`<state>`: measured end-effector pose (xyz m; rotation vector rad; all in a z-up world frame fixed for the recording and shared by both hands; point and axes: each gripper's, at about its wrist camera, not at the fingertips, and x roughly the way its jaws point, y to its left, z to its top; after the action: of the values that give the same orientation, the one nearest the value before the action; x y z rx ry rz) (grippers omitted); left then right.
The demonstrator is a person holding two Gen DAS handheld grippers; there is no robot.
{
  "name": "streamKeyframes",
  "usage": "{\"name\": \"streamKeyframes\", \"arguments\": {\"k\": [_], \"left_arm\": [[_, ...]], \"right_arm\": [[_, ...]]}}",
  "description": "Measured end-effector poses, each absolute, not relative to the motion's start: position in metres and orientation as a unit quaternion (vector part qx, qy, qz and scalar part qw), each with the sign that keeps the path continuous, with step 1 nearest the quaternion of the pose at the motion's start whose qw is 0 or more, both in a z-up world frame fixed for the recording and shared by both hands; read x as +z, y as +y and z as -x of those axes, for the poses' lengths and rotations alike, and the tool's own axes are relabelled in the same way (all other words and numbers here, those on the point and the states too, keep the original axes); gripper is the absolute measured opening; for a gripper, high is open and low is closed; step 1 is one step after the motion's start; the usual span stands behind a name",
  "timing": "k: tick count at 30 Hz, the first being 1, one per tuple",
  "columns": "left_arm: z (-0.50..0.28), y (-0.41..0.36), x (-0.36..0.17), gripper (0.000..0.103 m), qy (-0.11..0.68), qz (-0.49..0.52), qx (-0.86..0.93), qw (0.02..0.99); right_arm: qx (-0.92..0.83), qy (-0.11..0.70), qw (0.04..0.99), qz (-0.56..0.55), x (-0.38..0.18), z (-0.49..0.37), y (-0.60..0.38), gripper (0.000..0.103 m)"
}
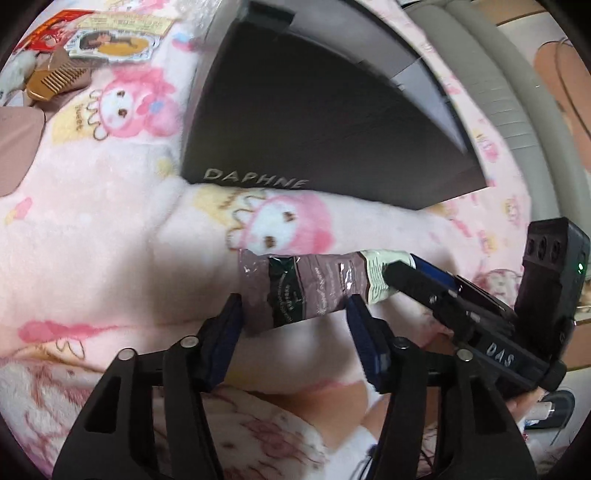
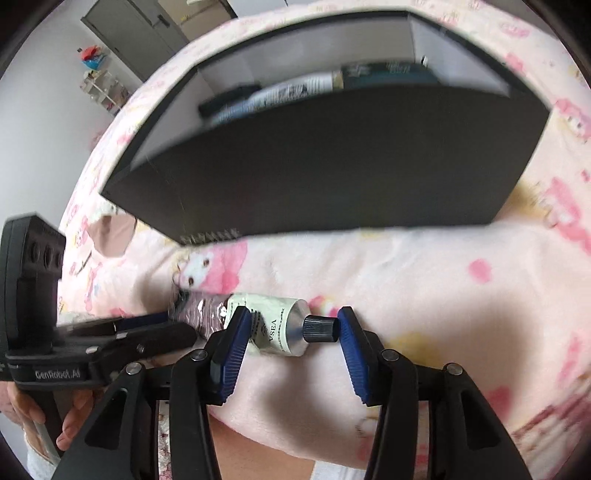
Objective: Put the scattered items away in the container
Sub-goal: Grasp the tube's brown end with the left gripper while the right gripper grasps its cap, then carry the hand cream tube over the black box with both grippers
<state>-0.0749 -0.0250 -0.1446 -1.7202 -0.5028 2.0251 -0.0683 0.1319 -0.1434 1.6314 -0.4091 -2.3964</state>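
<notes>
A black box marked DAPHNE [image 1: 314, 122] stands on a pink cartoon blanket; in the right wrist view [image 2: 332, 158] tubes lie inside it. A cream tube with a mauve and dark label [image 1: 310, 288] lies on the blanket in front of the box. My left gripper [image 1: 295, 314] is open, its blue pads either side of the tube's crimped end. My right gripper [image 2: 291, 325] is open around the tube's cream end and black cap [image 2: 319, 328]. The right gripper also shows in the left wrist view [image 1: 399, 273], at the tube's cream end.
A wooden comb [image 1: 55, 83], a cartoon card [image 1: 110, 44], a red packet [image 1: 51, 27] and a white plush [image 1: 14, 74] lie far left on the blanket. A brown cloth [image 1: 16, 144] lies at the left edge. A grey padded headboard [image 1: 491, 92] is behind the box.
</notes>
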Motion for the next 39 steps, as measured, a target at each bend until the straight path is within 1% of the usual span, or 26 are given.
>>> {"name": "streamKeyframes", "arguments": {"k": [6, 10, 12, 14, 19, 24, 27, 30, 35, 39], "left_arm": [[0.066, -0.033, -0.089, 0.054, -0.183, 0.573, 0.768, 0.219], [0.069, -0.015, -0.057, 0.054, -0.178, 0.545, 0.787, 0.226], [0.075, 0.005, -0.050, 0.054, -0.172, 0.532, 0.797, 0.227], [0.081, 0.007, -0.038, 0.054, -0.175, 0.521, 0.804, 0.226], [0.114, 0.015, -0.018, 0.054, -0.178, 0.502, 0.815, 0.230], [0.170, 0.021, -0.006, 0.054, -0.181, 0.488, 0.828, 0.208], [0.202, 0.024, -0.011, 0.054, -0.190, 0.487, 0.830, 0.196], [0.238, 0.026, -0.028, 0.054, -0.205, 0.498, 0.824, 0.178], [0.282, 0.032, -0.064, 0.054, -0.226, 0.528, 0.804, 0.154], [0.298, 0.034, -0.085, 0.054, -0.230, 0.541, 0.796, 0.145]], "right_arm": [[-0.826, -0.155, 0.125, -0.527, -0.104, 0.058, 0.148, 0.045], [-0.843, -0.159, 0.135, -0.496, -0.073, 0.062, 0.161, 0.045], [-0.851, -0.157, 0.137, -0.482, -0.061, 0.066, 0.163, 0.045], [-0.857, -0.159, 0.140, -0.470, -0.053, 0.072, 0.171, 0.045], [-0.868, -0.156, 0.142, -0.449, -0.025, 0.096, 0.190, 0.045], [-0.873, -0.138, 0.153, -0.441, -0.007, 0.154, 0.201, 0.045], [-0.874, -0.130, 0.157, -0.442, -0.005, 0.194, 0.205, 0.045], [-0.873, -0.117, 0.158, -0.447, -0.010, 0.230, 0.207, 0.045], [-0.862, -0.098, 0.146, -0.475, -0.038, 0.279, 0.209, 0.045], [-0.851, -0.116, 0.140, -0.492, -0.062, 0.294, 0.218, 0.045]]}}
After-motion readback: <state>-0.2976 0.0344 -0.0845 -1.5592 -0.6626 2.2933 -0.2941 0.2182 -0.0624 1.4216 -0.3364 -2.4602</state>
